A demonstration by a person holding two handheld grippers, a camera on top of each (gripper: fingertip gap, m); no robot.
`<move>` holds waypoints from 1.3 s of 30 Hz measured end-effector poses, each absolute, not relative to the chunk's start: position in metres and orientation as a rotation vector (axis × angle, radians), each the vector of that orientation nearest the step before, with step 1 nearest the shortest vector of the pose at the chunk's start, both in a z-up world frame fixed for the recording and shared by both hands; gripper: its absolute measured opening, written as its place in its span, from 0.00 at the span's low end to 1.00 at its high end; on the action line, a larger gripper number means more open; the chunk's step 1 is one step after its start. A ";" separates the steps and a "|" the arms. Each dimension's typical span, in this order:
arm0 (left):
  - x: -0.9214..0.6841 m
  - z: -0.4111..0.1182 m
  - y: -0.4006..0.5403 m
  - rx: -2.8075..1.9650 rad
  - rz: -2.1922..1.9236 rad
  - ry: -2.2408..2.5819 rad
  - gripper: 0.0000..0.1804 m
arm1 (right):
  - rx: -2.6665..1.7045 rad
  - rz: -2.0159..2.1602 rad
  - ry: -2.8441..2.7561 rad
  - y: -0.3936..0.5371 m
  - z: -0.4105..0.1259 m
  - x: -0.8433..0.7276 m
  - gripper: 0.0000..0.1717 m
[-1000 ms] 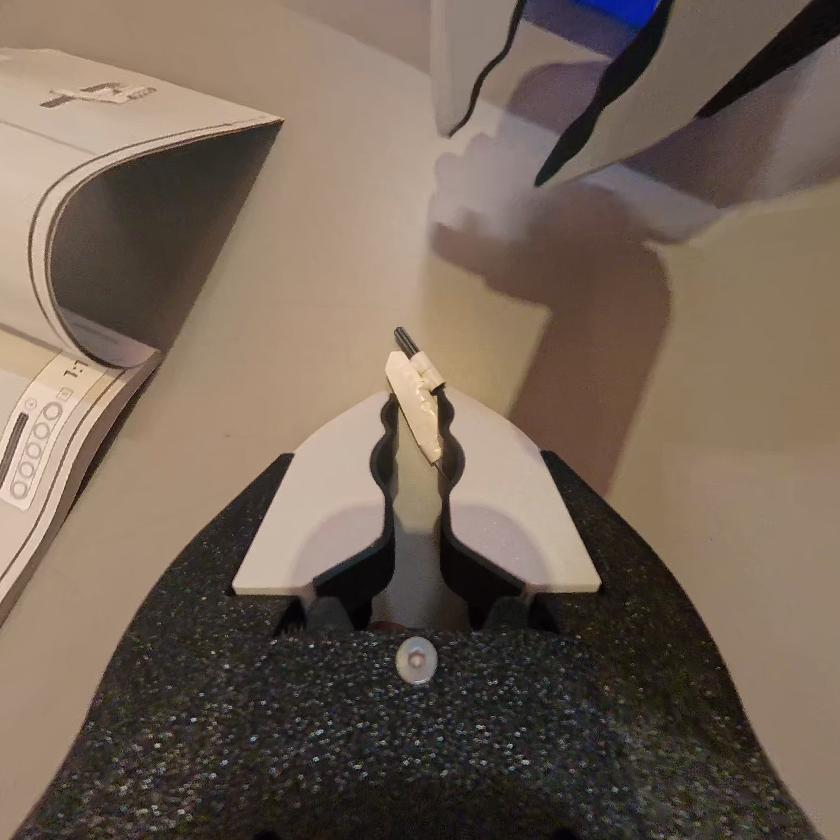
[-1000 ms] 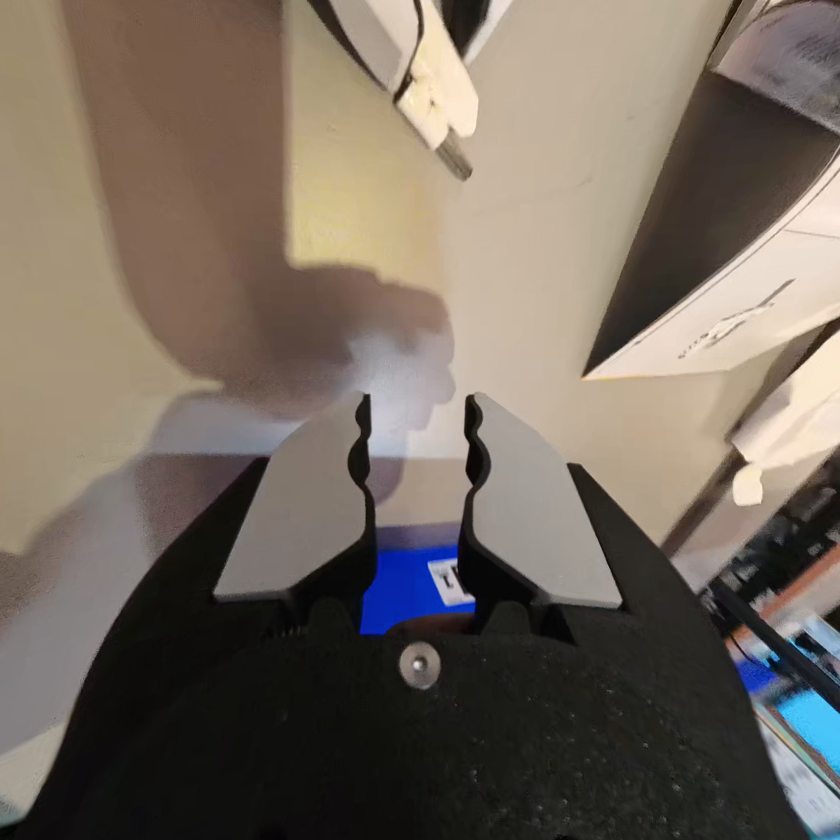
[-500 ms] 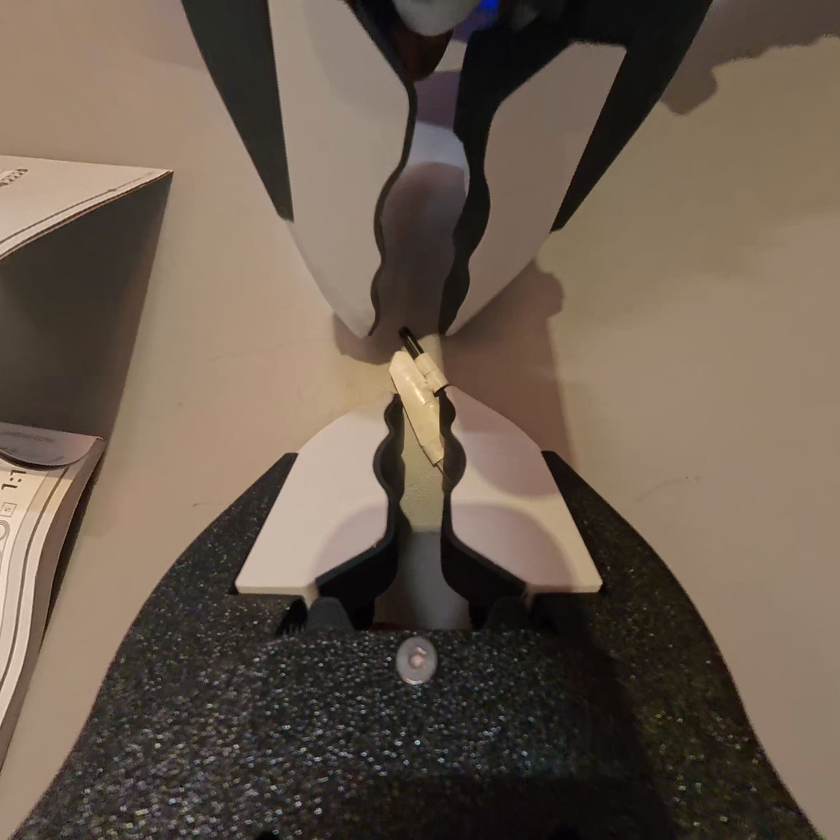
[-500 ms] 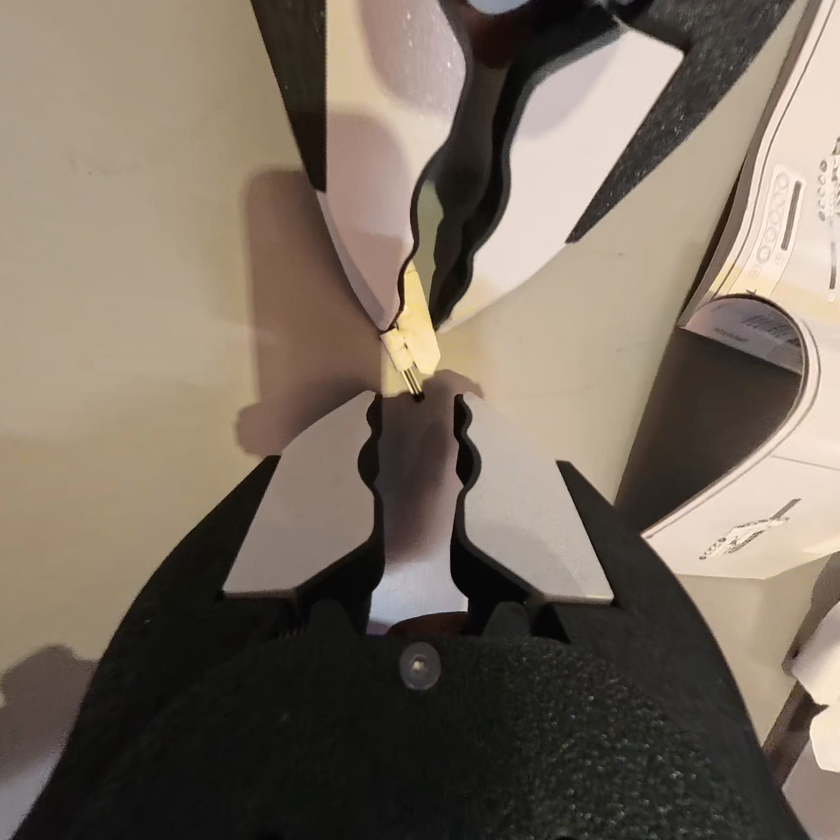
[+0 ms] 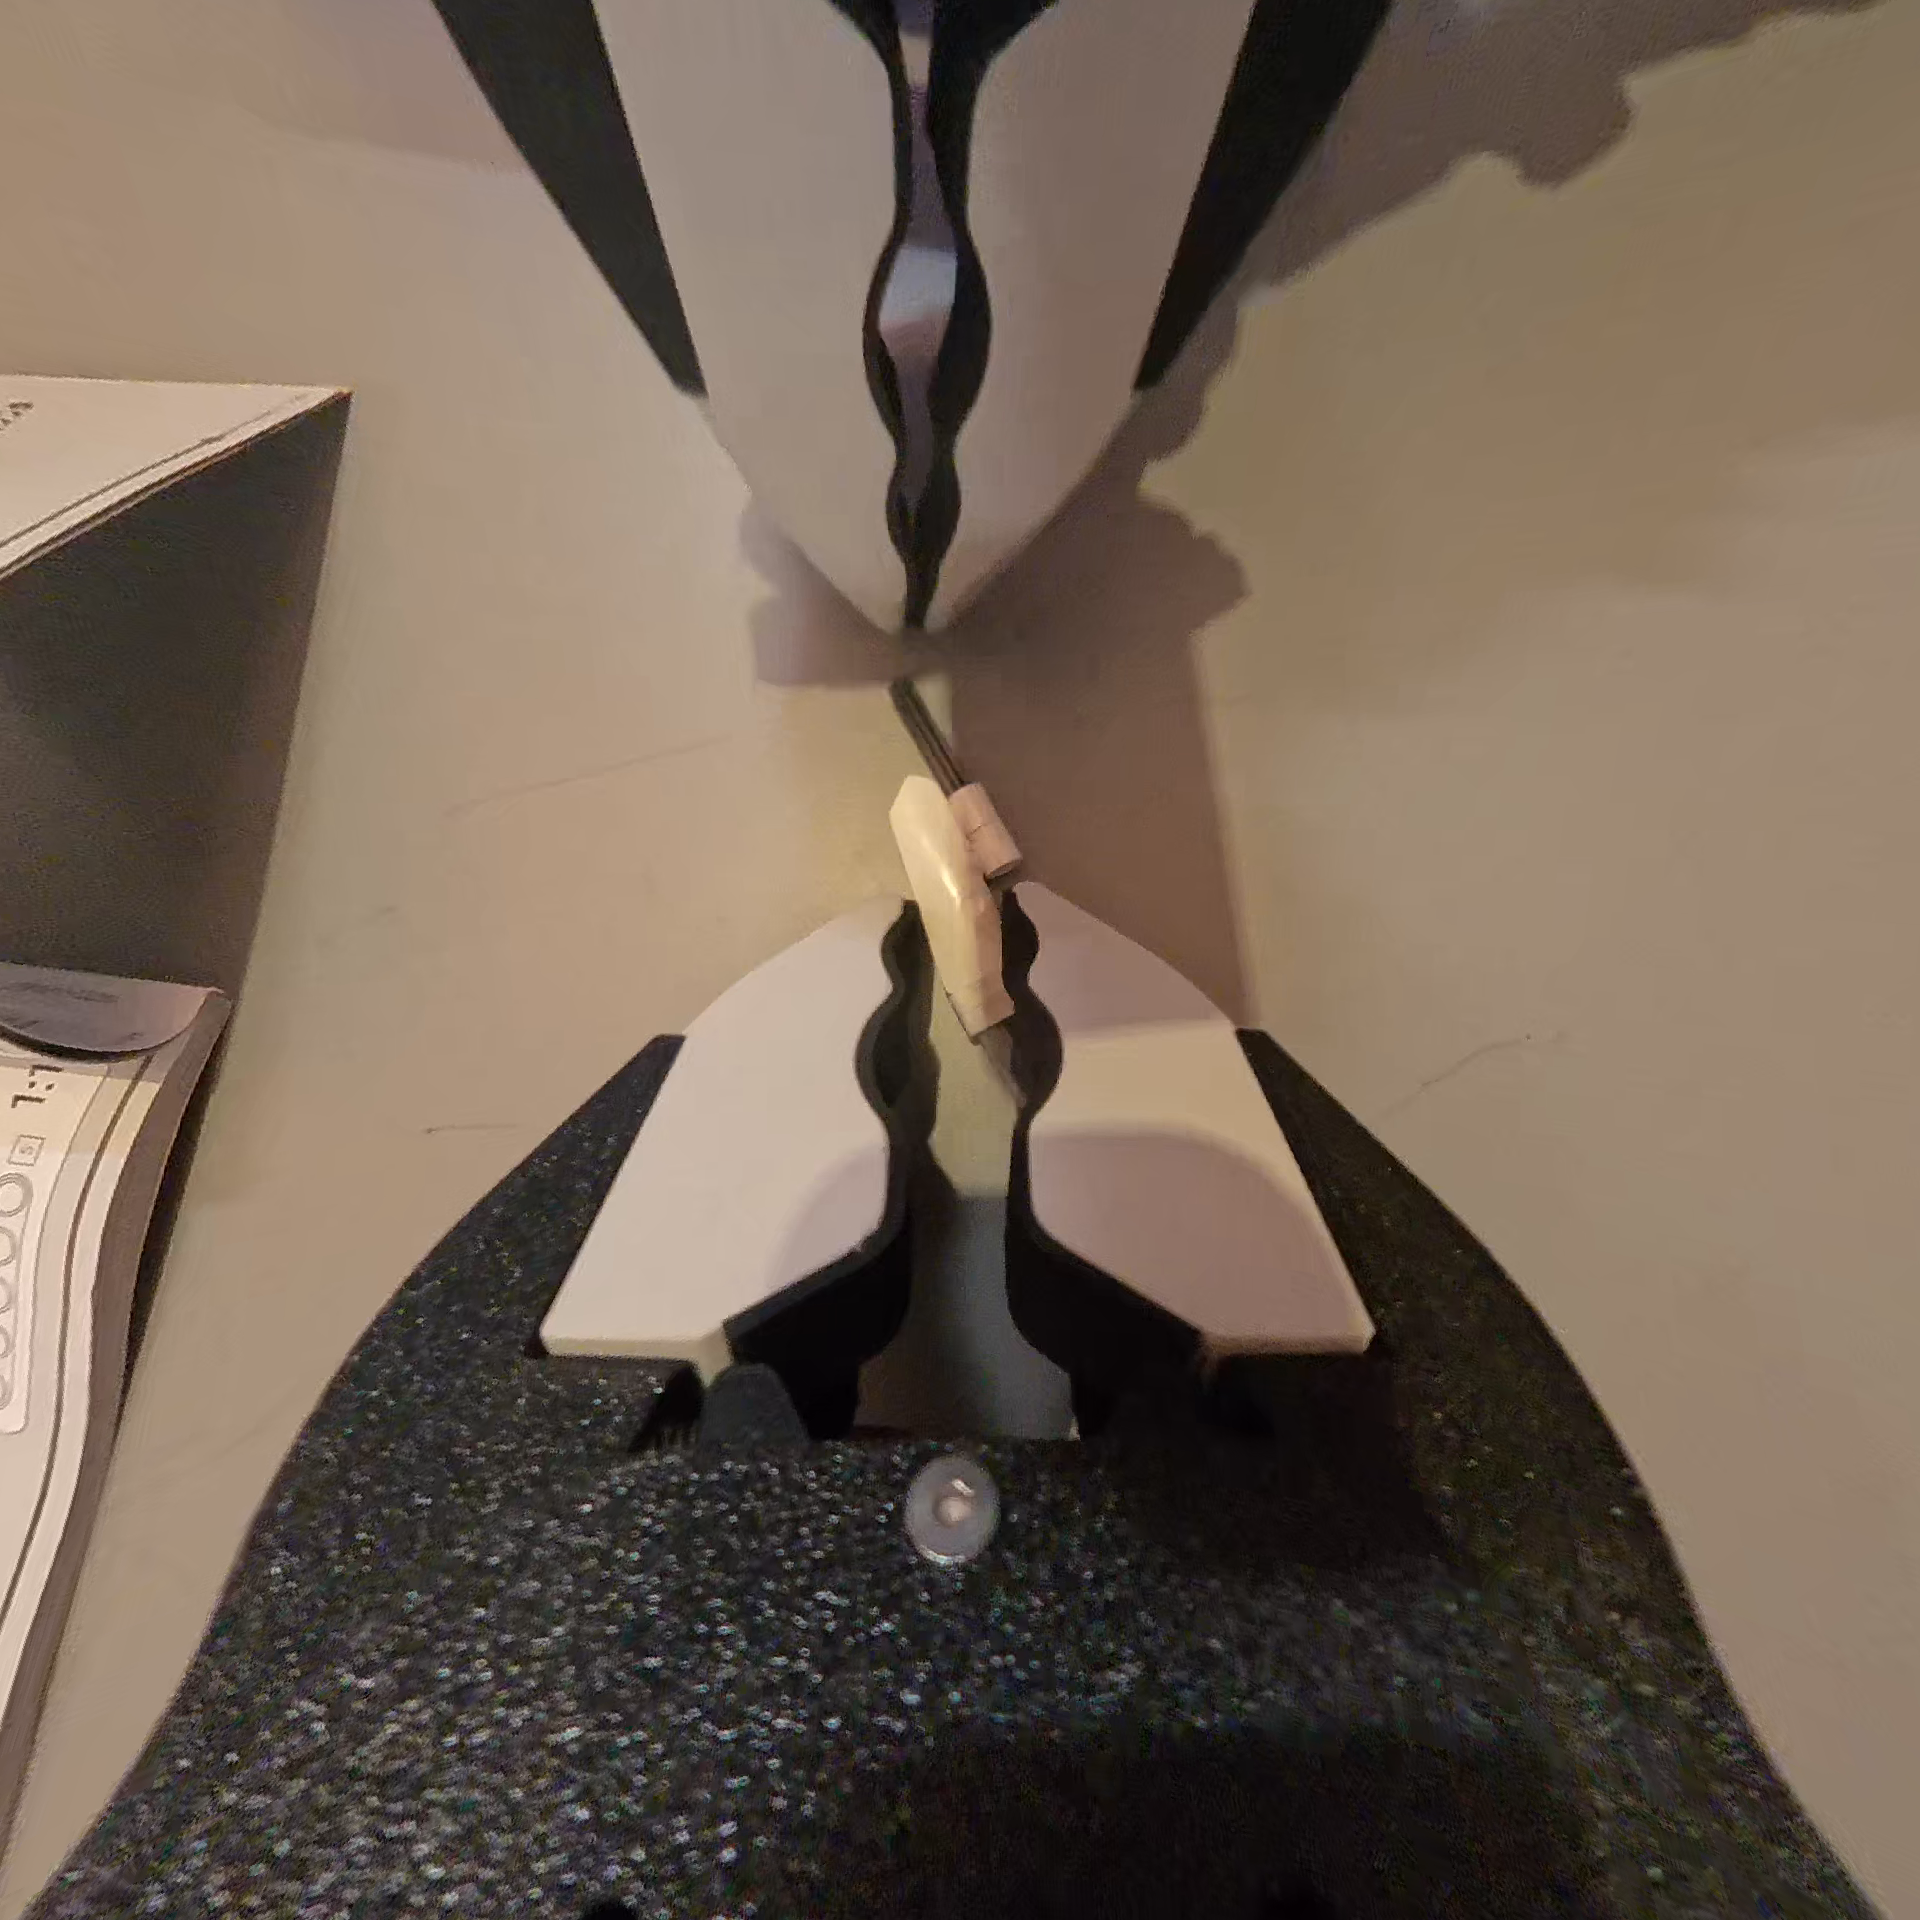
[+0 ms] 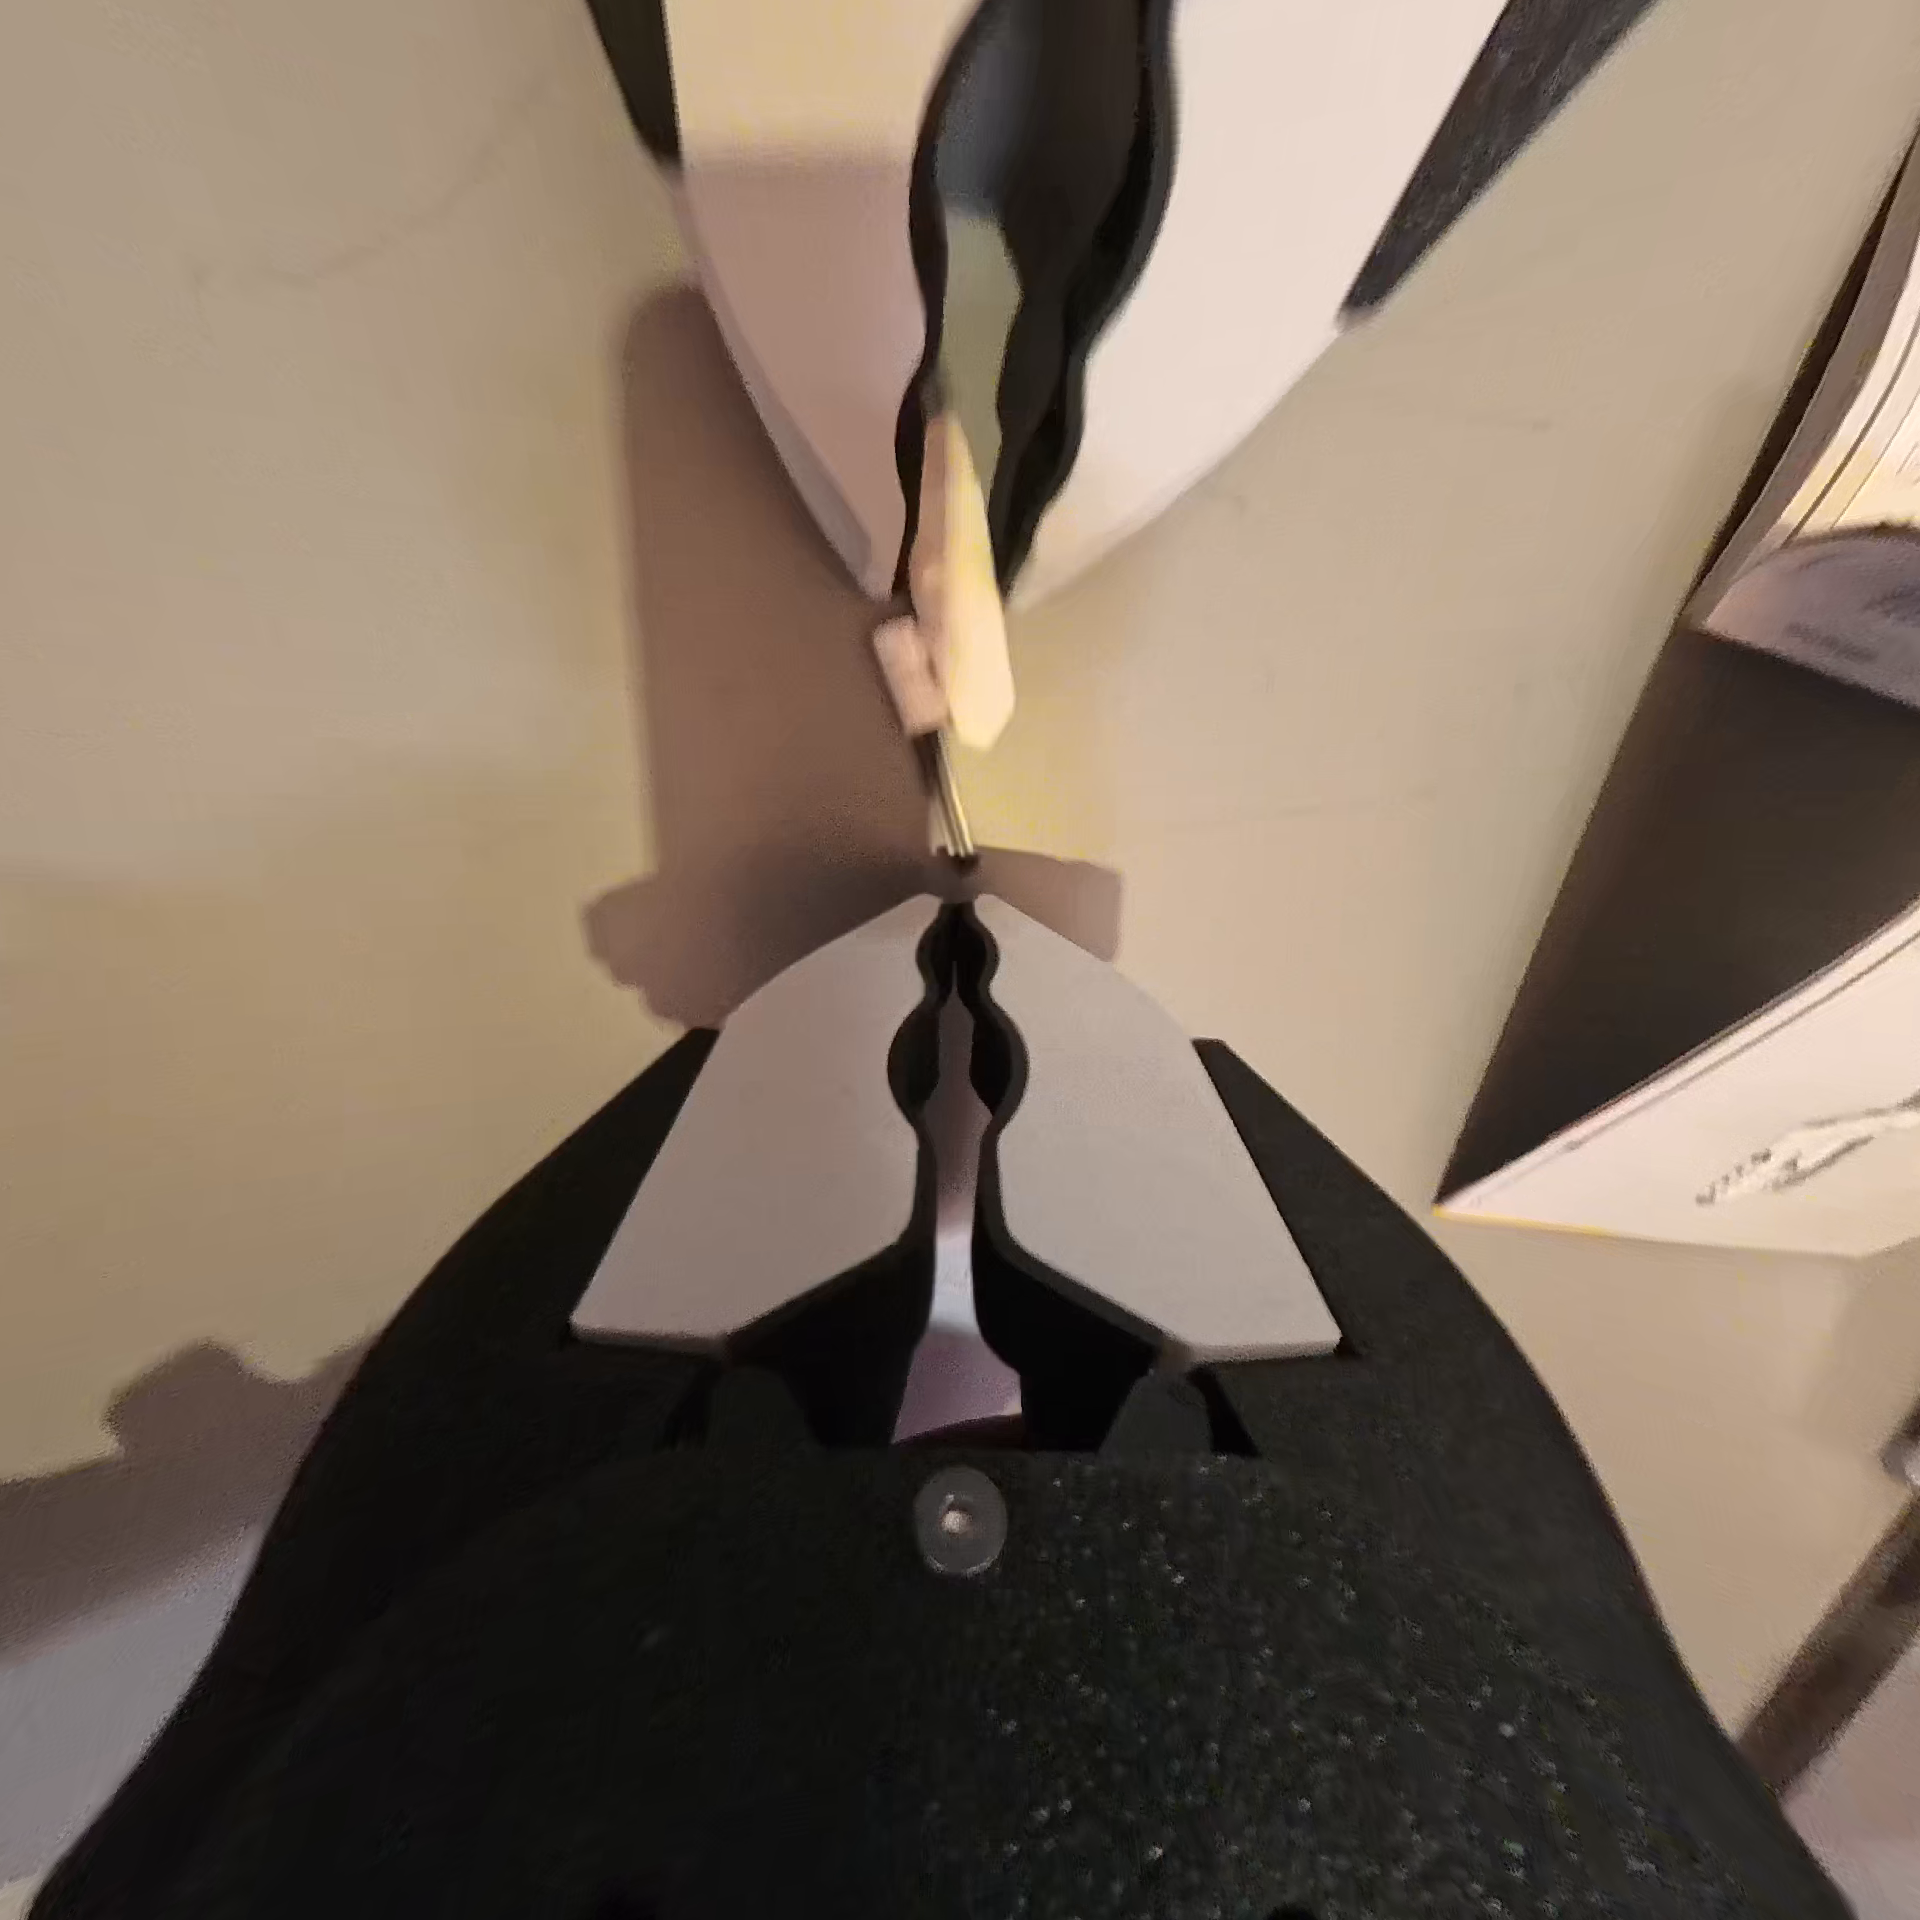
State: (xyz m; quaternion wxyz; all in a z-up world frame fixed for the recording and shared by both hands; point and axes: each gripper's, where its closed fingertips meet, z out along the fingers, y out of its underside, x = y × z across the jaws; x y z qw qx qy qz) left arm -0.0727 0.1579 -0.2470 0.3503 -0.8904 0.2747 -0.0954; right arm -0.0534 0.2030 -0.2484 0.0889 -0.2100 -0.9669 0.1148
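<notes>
Both views are dim and warm, with a yellowish cast over the beige table [image 5: 1558, 727]. Hard-edged shadows of both tools fall on it, brownish-purple, suggesting one strong light from above; a small brighter yellow patch sits between the shadows near the middle of each view. The left wrist view is mostly sharp at the centre, its speckled black housing crisp. The right wrist view is softer: motion blur smears the far gripper's edges and the printed booklet [image 6: 1766, 1091] at the right. Wide-angle distortion bends straight lines toward the borders, and the booklet's underside lies in deep shadow. No strong glare shows.
</notes>
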 end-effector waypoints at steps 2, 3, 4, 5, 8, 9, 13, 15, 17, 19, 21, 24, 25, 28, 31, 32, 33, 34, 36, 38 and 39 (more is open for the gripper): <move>-0.075 -0.247 0.156 -2.308 -0.228 0.721 0.08 | -0.639 0.269 -2.868 0.214 -0.250 -0.051 0.00; -0.076 -0.247 0.155 -2.309 -0.224 0.720 0.08 | -0.668 0.268 -2.869 0.216 -0.249 -0.050 0.00; -0.076 -0.246 0.155 -2.308 -0.221 0.716 0.08 | -0.695 0.272 -2.873 0.217 -0.249 -0.048 0.00; -0.076 -0.247 0.155 -2.305 -0.215 0.719 0.08 | -0.703 0.270 -2.866 0.218 -0.249 -0.048 0.00; -0.073 -0.246 0.154 -2.298 -0.207 0.746 0.08 | -0.646 0.347 -2.837 0.208 -0.244 -0.051 0.03; -0.073 -0.246 0.154 -2.293 -0.202 0.760 0.08 | -0.631 0.392 -2.836 0.201 -0.242 -0.051 0.04; -0.069 -0.246 0.153 -2.268 -0.203 0.802 0.08 | -0.586 0.438 -2.867 0.184 -0.246 -0.050 0.10; -0.068 -0.246 0.152 -2.261 -0.205 0.814 0.08 | -0.564 0.452 -2.880 0.178 -0.249 -0.049 0.09; -0.068 -0.246 0.151 -2.264 -0.208 0.812 0.08 | -0.569 0.447 -2.892 0.175 -0.251 -0.049 0.03; -0.070 -0.246 0.150 -2.270 -0.204 0.804 0.08 | -0.569 0.413 -2.894 0.179 -0.251 -0.048 0.03; -0.072 -0.246 0.148 -2.273 -0.205 0.798 0.08 | -0.600 0.373 -2.900 0.188 -0.251 -0.045 0.03; -0.074 -0.246 0.150 -2.267 -0.185 0.776 0.08 | -0.675 0.337 -2.900 0.201 -0.251 -0.041 0.03; -0.076 -0.245 0.152 -2.263 -0.162 0.758 0.08 | -0.694 0.327 -2.896 0.203 -0.251 -0.041 0.03; -0.081 -0.232 0.157 -2.232 -0.133 0.652 0.09 | -0.747 0.268 -2.851 0.209 -0.250 -0.044 0.06; -0.087 -0.220 0.155 -2.196 -0.130 0.535 0.10 | -0.837 0.133 -2.802 0.217 -0.243 -0.046 0.10; -0.092 -0.218 0.153 -2.192 -0.120 0.491 0.10 | -0.862 0.083 -2.797 0.217 -0.239 -0.044 0.10; -0.096 -0.217 0.152 -2.195 -0.111 0.444 0.10 | -0.885 0.033 -2.784 0.216 -0.233 -0.044 0.10; -0.099 -0.217 0.149 -2.198 -0.115 0.397 0.10 | -0.905 -0.013 -2.774 0.212 -0.226 -0.044 0.10; -0.102 -0.221 0.142 -2.190 -0.153 0.302 0.10 | -0.935 -0.176 -2.746 0.206 -0.210 -0.042 0.10; -0.102 -0.225 0.134 -2.174 -0.185 0.240 0.10 | -0.834 -0.430 -2.705 0.200 -0.189 -0.040 0.10; -0.104 -0.222 0.132 -2.154 -0.167 0.222 0.10 | -0.733 -0.571 -2.687 0.196 -0.179 -0.037 0.10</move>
